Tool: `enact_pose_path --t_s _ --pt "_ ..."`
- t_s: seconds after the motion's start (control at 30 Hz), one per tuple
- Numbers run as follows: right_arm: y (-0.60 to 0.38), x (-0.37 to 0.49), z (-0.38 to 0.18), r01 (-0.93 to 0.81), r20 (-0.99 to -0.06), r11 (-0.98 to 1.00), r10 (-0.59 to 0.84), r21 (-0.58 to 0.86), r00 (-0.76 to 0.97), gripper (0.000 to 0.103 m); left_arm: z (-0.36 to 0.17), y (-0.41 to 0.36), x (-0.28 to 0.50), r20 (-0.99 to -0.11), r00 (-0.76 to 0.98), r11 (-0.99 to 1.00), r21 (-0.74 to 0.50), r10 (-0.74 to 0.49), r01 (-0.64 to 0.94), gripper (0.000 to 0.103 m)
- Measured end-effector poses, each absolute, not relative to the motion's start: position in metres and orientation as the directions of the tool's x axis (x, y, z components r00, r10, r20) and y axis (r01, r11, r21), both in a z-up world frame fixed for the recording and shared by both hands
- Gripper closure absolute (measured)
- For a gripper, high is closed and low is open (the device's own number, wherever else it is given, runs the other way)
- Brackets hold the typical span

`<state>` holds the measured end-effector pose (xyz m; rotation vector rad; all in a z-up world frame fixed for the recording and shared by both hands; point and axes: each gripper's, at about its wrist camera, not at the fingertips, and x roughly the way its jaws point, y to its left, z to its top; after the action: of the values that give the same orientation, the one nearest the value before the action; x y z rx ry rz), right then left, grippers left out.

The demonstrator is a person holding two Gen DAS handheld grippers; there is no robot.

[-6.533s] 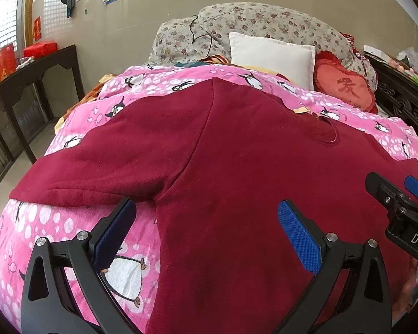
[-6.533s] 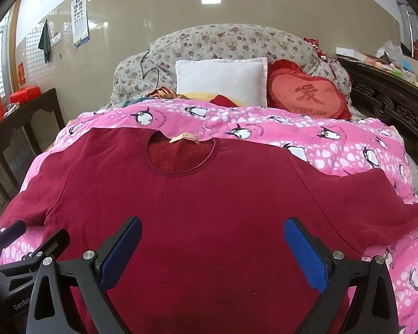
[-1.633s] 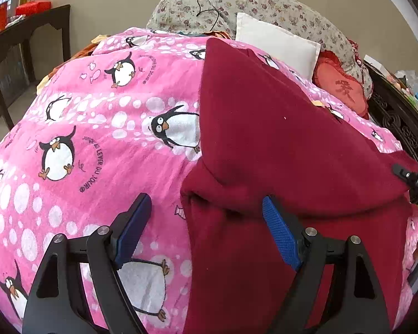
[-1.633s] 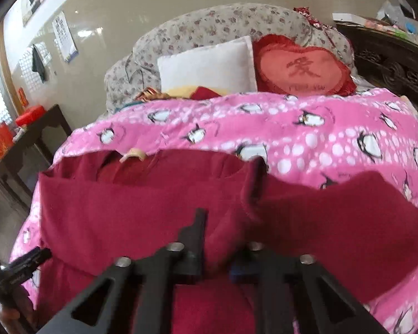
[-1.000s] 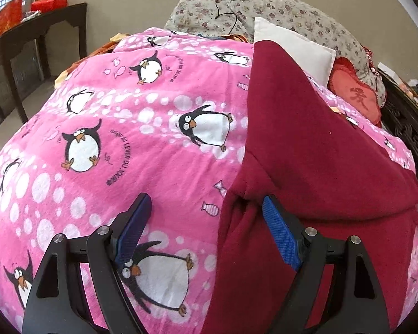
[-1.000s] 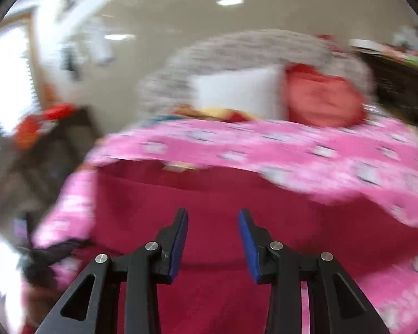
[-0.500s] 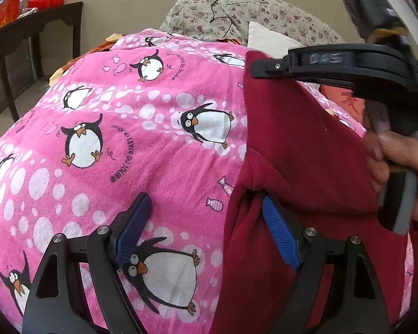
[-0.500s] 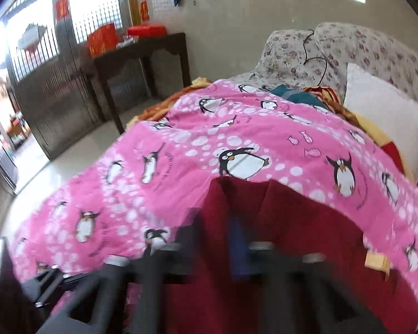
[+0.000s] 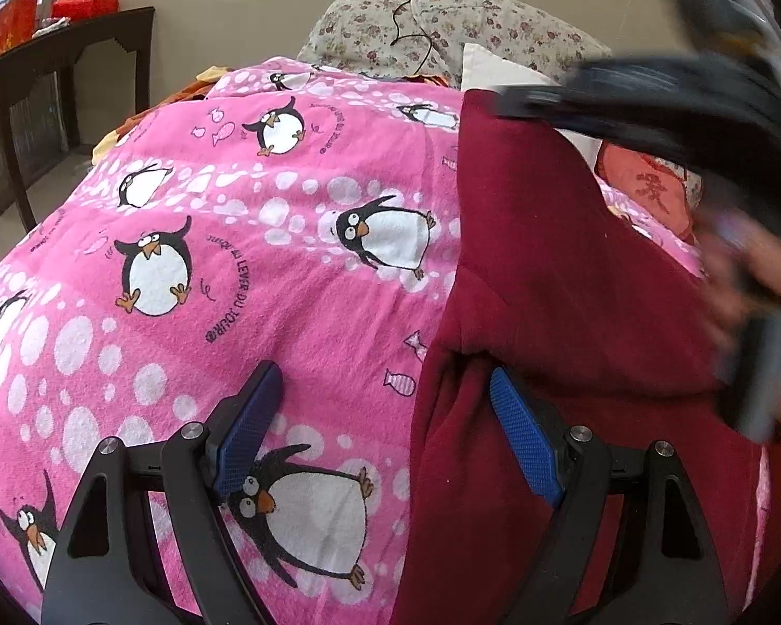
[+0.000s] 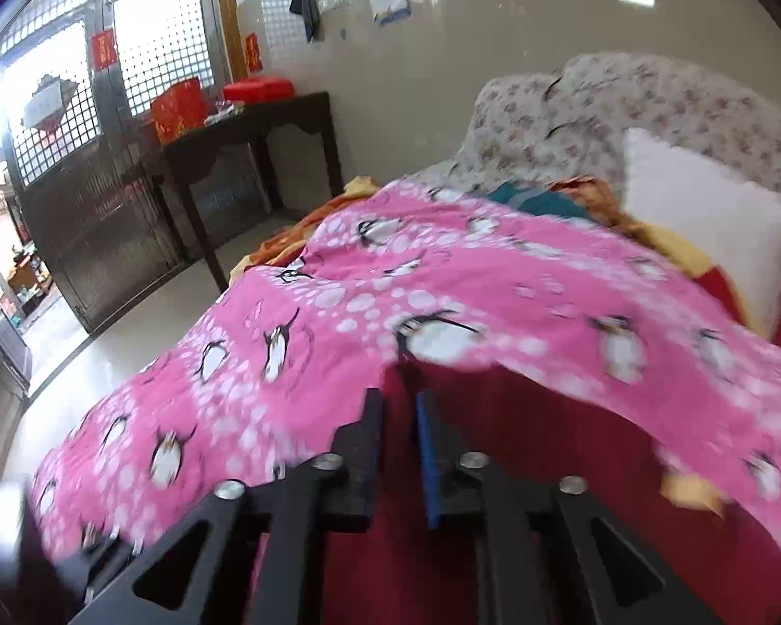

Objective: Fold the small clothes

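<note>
Lying on the blanket (image 9: 192,239), toward its right side: maroon top (image 9: 557,271), left part already folded in, straight folded edge running up the bed toward the pillows (image 9: 442,26).

Left gripper (image 9: 385,437) hovering wide open over the top's near left edge; left pad over bare blanket, right pad (image 9: 520,442) over the maroon cloth, nothing pinched between them.

Right gripper (image 10: 398,448) sitting at the top's far left corner, seen blurred in the left view (image 9: 651,104) with a hand (image 9: 755,302) on its handle. Jaws narrow, just been opening from fully closed; small gap showing between the fingers, maroon cloth (image 10: 494,469) visible through and below the gap, pads not seen pressing on it. Frame motion-blurred, so grip hard to judge.

Dark side table (image 10: 244,120) standing off the bed's left edge.
</note>
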<state>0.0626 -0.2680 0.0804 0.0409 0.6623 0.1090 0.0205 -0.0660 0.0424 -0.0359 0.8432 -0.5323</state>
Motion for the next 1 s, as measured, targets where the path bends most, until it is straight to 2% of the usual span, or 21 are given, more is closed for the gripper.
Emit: enact_pose_path --t_s 0.1,0.2,0.3,0.37,0.47,0.57,0.63,0.67,0.7,0.77,0.87,1.0 --pt "-0.299 -0.001 0.082 0.017 -0.609 0.999 0.006 0.033 0.793 0.073 0.051 -0.064 0.013 -0.661 0.569 0.857 -0.241 -0.489 0.455 0.021" --pt "-0.334 -0.048 0.067 0.151 -0.645 0.988 -0.104 0.018 0.757 0.073 0.064 -0.069 -0.002 -0.604 0.63 0.855 -0.185 -0.488 0.485 0.021" --pt "-0.371 -0.087 0.05 0.302 -0.664 0.953 -0.217 0.014 0.716 0.073 0.071 -0.084 -0.017 -0.593 0.641 0.841 -0.125 -0.488 0.526 0.021" --pt "-0.402 -0.108 0.032 0.415 -0.676 0.907 -0.265 0.067 0.688 0.073 0.074 -0.096 -0.019 -0.605 0.614 0.82 -0.119 -0.507 0.56 0.021" --pt "-0.428 -0.119 0.018 0.376 -0.652 0.908 -0.173 0.185 0.738 0.073 0.07 -0.116 -0.012 -0.648 0.551 0.793 -0.139 -0.526 0.593 0.021" --pt "-0.437 -0.147 0.036 0.337 -0.637 0.903 -0.097 0.267 0.765 0.073 0.063 -0.131 -0.007 -0.707 0.507 0.795 -0.132 -0.494 0.592 0.021" --pt "-0.449 -0.183 0.046 0.372 -0.583 0.875 -0.133 0.311 0.802 0.072 0.065 -0.134 -0.008 -0.715 0.492 0.792 -0.141 -0.496 0.594 0.021" --pt "-0.464 -0.209 0.047 0.437 -0.569 0.837 -0.194 0.329 0.799 0.066 0.068 -0.134 -0.01 -0.712 0.487 0.788 -0.15 -0.505 0.597 0.021" --pt "-0.479 -0.23 0.046 0.507 -0.568 0.791 -0.256 0.342 0.782 0.054 0.072 -0.135 -0.012 -0.706 0.485 0.784 -0.161 -0.516 0.6 0.021" --pt "-0.519 -0.272 0.034 0.642 -0.592 0.668 -0.361 0.375 0.721 0.047 0.079 -0.136 -0.013 -0.697 0.487 0.782 -0.17 -0.526 0.6 0.021" --pt "-0.58 -0.325 0.012 0.765 -0.652 0.45 -0.414 0.461 0.636 0.047 0.085 -0.138 -0.015 -0.686 0.49 0.78 -0.183 -0.538 0.599 0.021" --pt "-0.633 -0.361 -0.009 0.796 -0.676 0.302 -0.419 0.525 0.606 0.046 0.081 -0.14 -0.016 -0.69 0.49 0.78 -0.177 -0.533 0.6 0.021"
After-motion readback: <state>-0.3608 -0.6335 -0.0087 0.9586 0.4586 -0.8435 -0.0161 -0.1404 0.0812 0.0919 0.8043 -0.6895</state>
